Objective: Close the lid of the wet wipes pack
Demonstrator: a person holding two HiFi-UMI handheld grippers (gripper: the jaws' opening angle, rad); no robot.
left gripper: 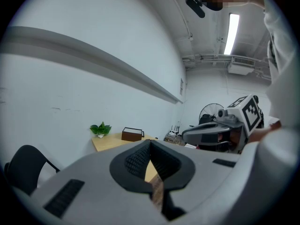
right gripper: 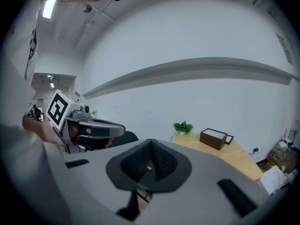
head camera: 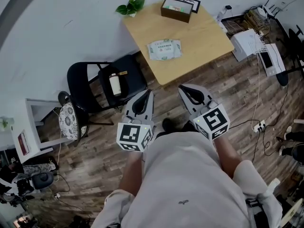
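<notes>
Held low over the wooden floor (head camera: pixel 228 96): left gripper (head camera: pixel 149 93) and right gripper (head camera: pixel 182 88), fingers of both clenched on nothing. Wet wipes pack (head camera: pixel 164 49) flat at mid-surface (head camera: pixel 204 39), well apart from both grippers; lid state not discernible. Brown box (head camera: pixel 176 9) and plant (head camera: pixel 130 6) at far edge.
</notes>
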